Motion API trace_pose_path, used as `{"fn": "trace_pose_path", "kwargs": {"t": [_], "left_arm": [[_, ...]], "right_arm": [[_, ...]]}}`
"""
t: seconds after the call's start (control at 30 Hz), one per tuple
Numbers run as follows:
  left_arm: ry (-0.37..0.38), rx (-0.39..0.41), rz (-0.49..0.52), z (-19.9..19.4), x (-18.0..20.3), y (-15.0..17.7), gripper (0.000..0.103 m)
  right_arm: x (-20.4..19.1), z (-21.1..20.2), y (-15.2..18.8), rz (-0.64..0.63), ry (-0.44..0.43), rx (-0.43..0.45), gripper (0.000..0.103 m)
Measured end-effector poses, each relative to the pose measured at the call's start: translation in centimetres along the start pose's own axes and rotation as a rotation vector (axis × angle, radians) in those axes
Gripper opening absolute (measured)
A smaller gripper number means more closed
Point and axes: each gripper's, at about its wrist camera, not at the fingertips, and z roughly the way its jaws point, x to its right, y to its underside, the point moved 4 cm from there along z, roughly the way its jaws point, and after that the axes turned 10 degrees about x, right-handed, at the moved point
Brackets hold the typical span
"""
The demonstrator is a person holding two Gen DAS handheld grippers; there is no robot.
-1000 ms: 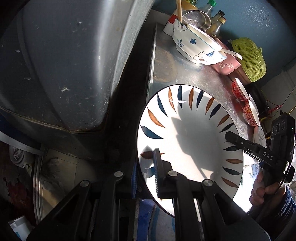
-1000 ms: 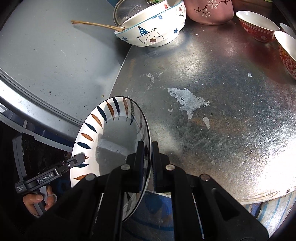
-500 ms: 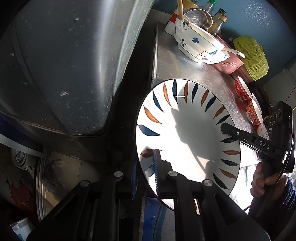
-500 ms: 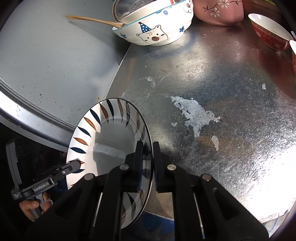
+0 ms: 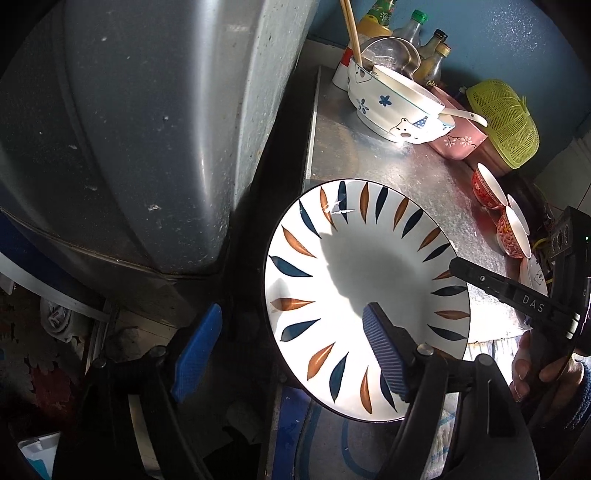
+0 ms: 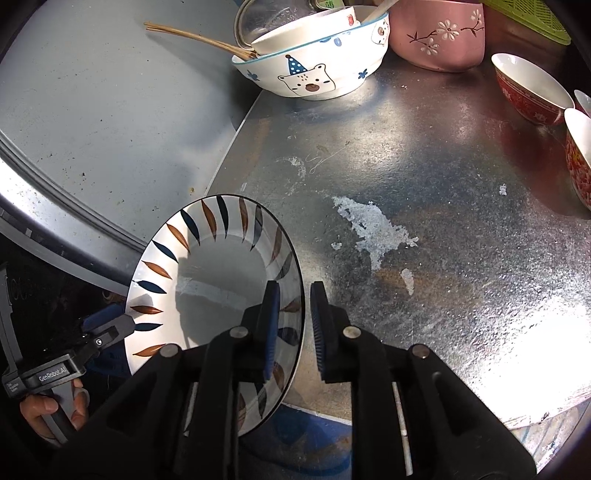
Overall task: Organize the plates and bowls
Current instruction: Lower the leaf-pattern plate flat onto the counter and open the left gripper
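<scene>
Galvanized metal countertop (image 6: pixel 443 206) carries a bear-print bowl (image 6: pixel 314 70), a pink bowl (image 6: pixel 439 33) and red bowls (image 6: pixel 528 88) along its far side. At its near left edge sits the leaf-patterned plate (image 5: pixel 354 266), overhanging. Left gripper (image 5: pixel 291 347) has just been opening, its fingers spread wide around the rim. Right gripper (image 6: pixel 293 328) has also been opening, pads parted either side of the rim.

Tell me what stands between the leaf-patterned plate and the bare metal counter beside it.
Nothing visible. The white plate with blue and brown leaves hangs at the edge of the galvanised metal counter; the bear bowl and red bowls sit further back.
</scene>
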Motion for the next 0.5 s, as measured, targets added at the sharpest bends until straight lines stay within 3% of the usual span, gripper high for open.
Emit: {"fn": "trace_pose_path", "kwargs": {"t": [0.03, 0.1, 0.2, 0.3, 0.5], "left_arm": [[-0.009, 0.004, 0.010, -0.2, 0.4, -0.1, 0.091], [-0.023, 0.017, 0.027, -0.7, 1.1, -0.2, 0.099], [-0.042, 0.013, 0.051, -1.1, 2.2, -0.2, 0.101], [-0.040, 0.008, 0.063, -1.4, 3.3, 0.2, 0.102], [-0.028, 0.022, 0.070, -2.3, 5.7, 0.7, 0.103]], "right_arm": [[0.0, -0.5, 0.0, -0.004, 0.001, 0.008, 0.073], [0.0, -1.6, -0.1, -0.006, -0.013, 0.037, 0.094], [0.0, -2.8, 0.0, -0.022, -0.030, 0.035, 0.095], [-0.1, -3.4, 0.1, -0.041, -0.023, 0.023, 0.103], [1.1, -5.7, 0.3, -0.037, -0.027, 0.040, 0.103]]}}
